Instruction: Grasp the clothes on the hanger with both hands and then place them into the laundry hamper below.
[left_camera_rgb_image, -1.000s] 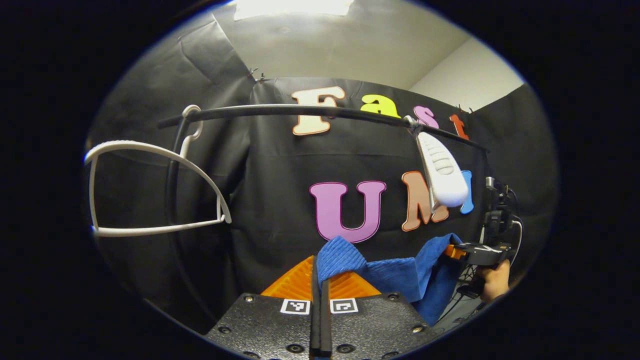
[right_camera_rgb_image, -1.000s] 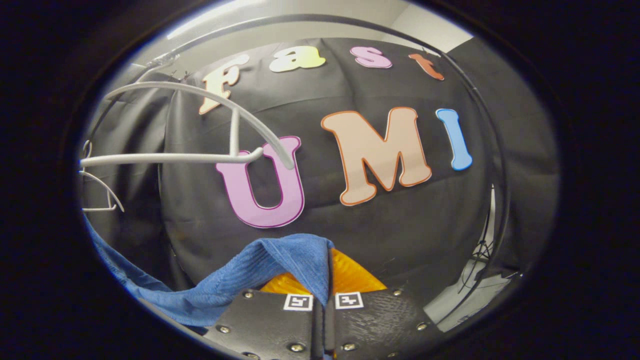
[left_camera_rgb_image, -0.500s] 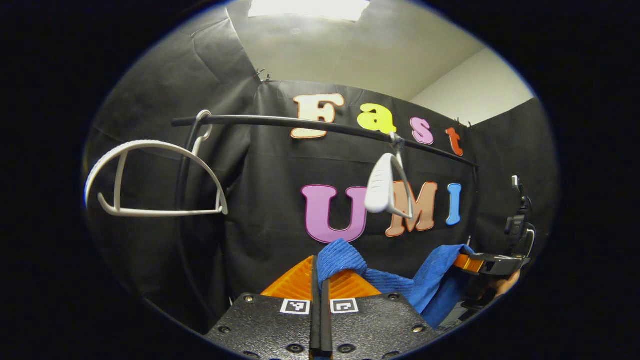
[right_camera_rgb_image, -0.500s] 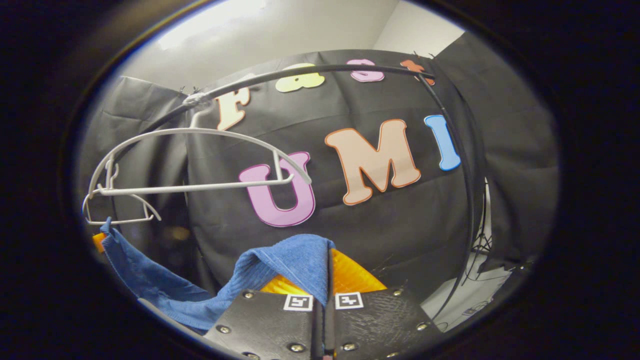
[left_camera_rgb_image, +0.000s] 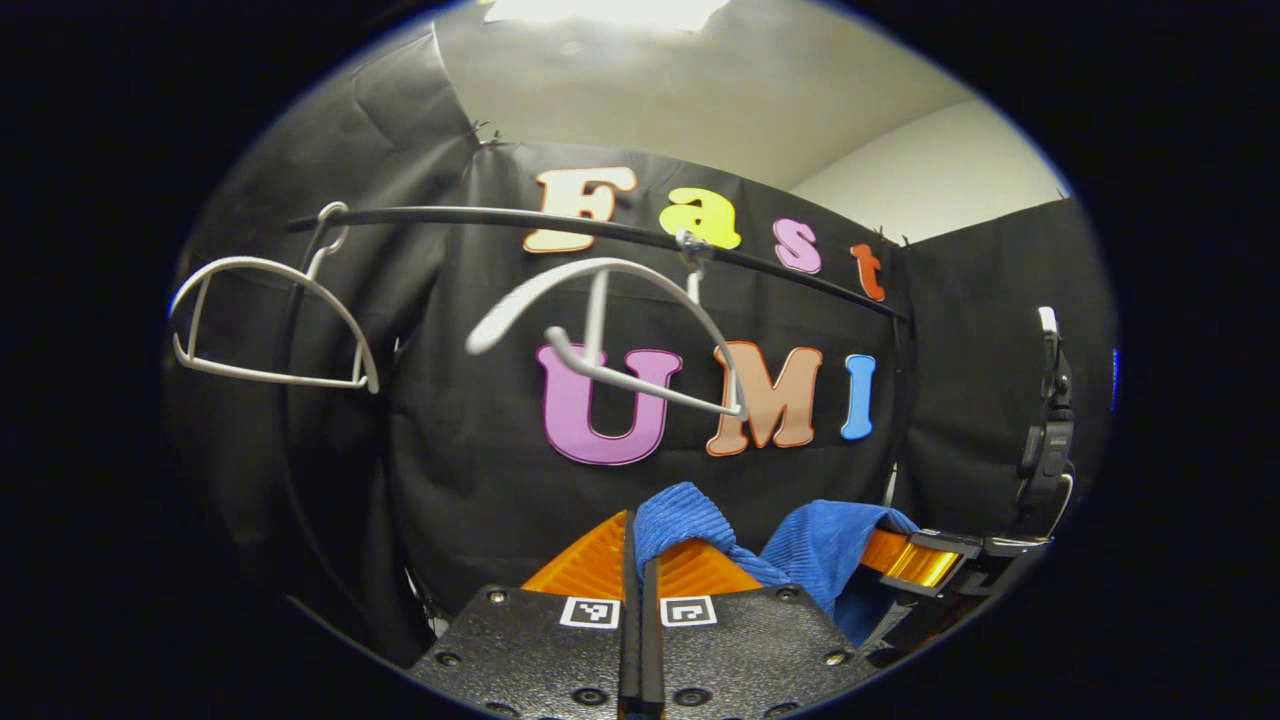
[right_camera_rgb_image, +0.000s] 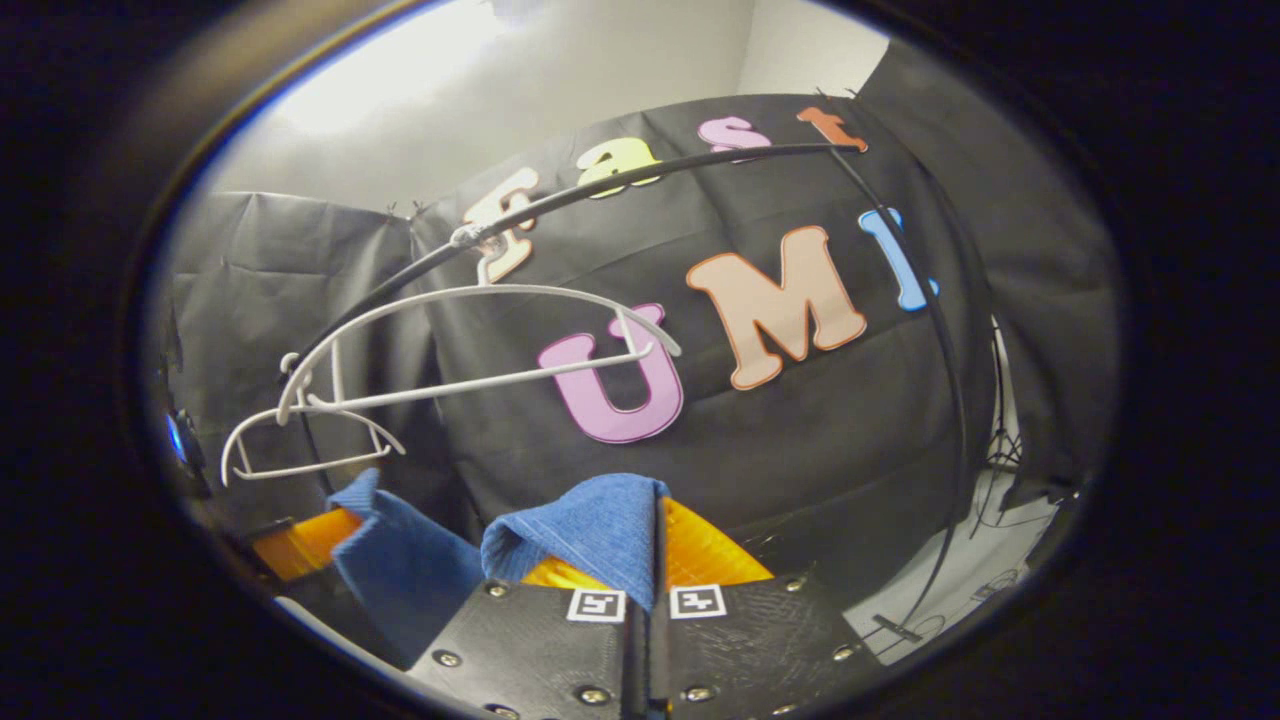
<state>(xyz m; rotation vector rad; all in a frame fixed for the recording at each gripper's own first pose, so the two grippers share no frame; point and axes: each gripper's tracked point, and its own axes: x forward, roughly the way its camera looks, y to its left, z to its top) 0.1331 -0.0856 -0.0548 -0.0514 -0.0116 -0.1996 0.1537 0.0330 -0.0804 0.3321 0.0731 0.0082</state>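
Below the rail (left_camera_rgb_image: 600, 228), at 6 o'clock in the left gripper view, the left gripper (left_camera_rgb_image: 640, 575) is clenched on a fold of the blue cloth (left_camera_rgb_image: 820, 545). At 4 o'clock, the right gripper (left_camera_rgb_image: 905, 560) grasps the other end. Two bare hangers (left_camera_rgb_image: 610, 330) hang on the rail. At 6 o'clock in the right gripper view, the cloth (right_camera_rgb_image: 590, 525) is pinched between closed fingers (right_camera_rgb_image: 700, 555).
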